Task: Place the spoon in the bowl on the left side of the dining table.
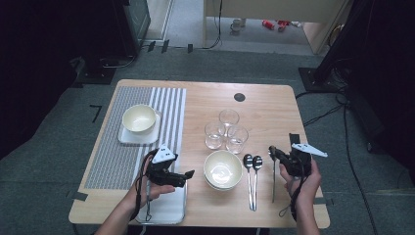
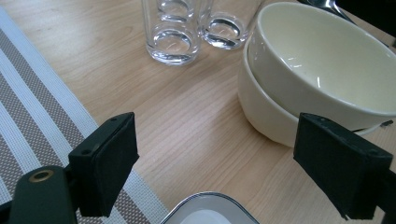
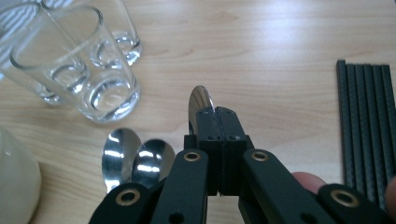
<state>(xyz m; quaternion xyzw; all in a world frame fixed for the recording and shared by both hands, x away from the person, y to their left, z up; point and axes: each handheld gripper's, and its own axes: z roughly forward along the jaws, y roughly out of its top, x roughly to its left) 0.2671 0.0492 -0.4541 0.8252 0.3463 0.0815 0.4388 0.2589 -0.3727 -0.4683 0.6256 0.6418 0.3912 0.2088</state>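
Holding a spoon [image 3: 200, 101] tight, the right gripper [image 3: 218, 122] has its jaws pressed together on the shiny bowl end, which pokes up past the tips in the middle of the right gripper view. In the high view that gripper [image 1: 272, 151] is at the lower right of the frame, and the spoon's thin handle [image 1: 274, 181] hangs down toward the table [image 1: 264, 105]. Two more spoons [image 1: 252, 161] lie side by side just to its left, near the stacked bowls [image 1: 222, 169]. To do this step well, I think the hand should lift slowly and keep the squeeze firm, because the metal is smooth and could slip or swing. The handle end should go down first, gently, in line with the other two spoons and not on top of them. Three glasses [image 1: 226, 129] stand close by, above the spoons in the frame, so the hand should keep low and away from them. The left gripper [image 1: 188, 175] is at the lower left, jaws spread wide and holding nothing, pointing at the bowls [image 2: 317, 70]. It hovers over a small tray [image 1: 166, 205].
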